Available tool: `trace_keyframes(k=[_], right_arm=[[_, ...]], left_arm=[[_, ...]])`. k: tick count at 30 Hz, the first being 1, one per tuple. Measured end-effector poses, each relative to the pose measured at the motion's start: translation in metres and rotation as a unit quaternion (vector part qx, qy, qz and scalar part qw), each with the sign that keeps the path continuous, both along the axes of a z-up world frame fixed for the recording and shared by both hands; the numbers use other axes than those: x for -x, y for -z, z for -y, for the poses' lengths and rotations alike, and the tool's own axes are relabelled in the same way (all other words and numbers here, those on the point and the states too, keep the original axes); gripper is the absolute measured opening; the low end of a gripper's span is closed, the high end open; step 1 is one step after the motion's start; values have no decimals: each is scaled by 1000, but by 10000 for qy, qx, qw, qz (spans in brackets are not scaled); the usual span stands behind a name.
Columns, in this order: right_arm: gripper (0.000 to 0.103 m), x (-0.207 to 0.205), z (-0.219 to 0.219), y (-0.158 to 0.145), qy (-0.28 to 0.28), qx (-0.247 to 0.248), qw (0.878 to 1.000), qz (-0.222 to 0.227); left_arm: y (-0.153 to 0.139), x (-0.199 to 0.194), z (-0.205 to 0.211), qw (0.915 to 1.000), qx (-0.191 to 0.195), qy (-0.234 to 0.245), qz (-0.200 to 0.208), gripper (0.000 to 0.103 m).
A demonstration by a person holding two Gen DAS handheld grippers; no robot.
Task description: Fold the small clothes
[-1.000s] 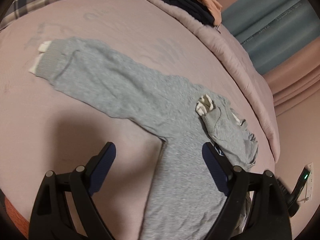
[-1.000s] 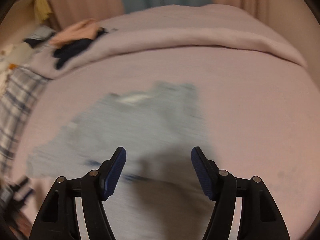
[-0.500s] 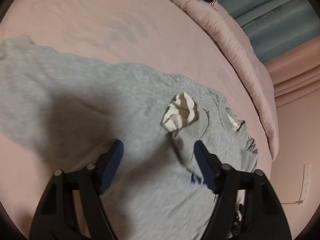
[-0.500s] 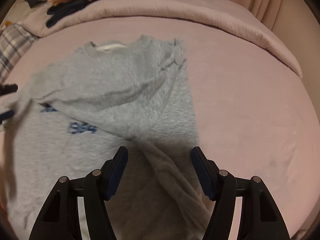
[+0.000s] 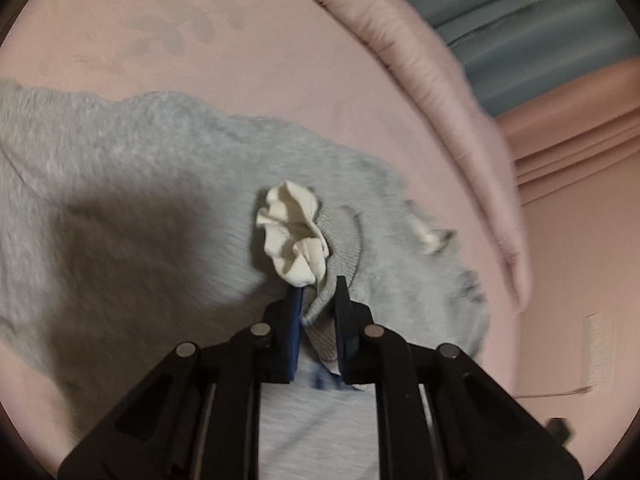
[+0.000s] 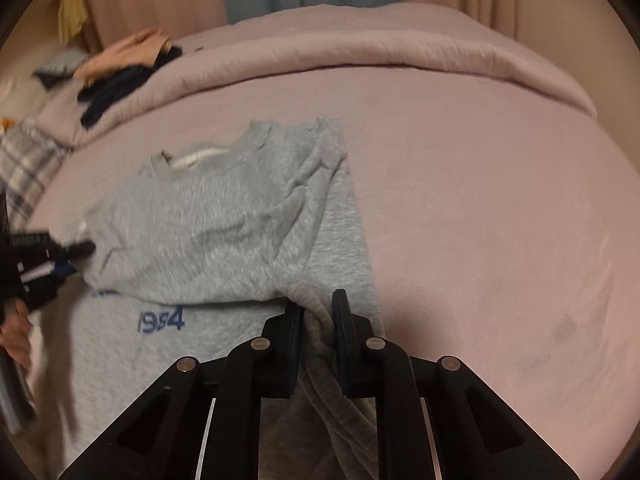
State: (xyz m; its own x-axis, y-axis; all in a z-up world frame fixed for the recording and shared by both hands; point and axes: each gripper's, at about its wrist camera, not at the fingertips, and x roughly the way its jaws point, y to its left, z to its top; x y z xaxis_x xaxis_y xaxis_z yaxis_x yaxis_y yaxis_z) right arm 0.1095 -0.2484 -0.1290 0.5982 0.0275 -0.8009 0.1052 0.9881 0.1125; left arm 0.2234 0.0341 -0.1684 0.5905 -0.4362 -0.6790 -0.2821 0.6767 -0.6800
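Both my tongs pinch the grey sweatshirt [image 6: 224, 216] at twelve o'clock: left gripper [image 5: 318, 292] clamps its cuff [image 5: 340, 240], right gripper [image 6: 316, 306] clamps bunched sleeve fabric.

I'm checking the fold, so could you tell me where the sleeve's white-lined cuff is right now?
In the left wrist view the white-lined cuff lies on the chest of the grey sweatshirt, just ahead of the left gripper, which pinches the sleeve behind it.

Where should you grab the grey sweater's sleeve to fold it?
Grip the grey sweater sleeve at its ribbed cuff, coming from the near side. The cuff is thick and bunches up off the bed. The left gripper already pinches there.
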Motion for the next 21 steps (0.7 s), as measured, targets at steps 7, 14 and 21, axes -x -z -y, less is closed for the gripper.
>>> trace_keyframes(k=[7,14,21], right_arm=[[12,14,45,-5,660,-572,9961,122],[12,15,50,24,556,-529,9964,-367],[57,21,57,-10,254,-704,9967,-300]], left_arm=[[-20,23,36,9966,-467,525,425,13],[9,21,36,9941,-780,747,-44,14],[-15,14,26,9895,-1088,938,-137,37]])
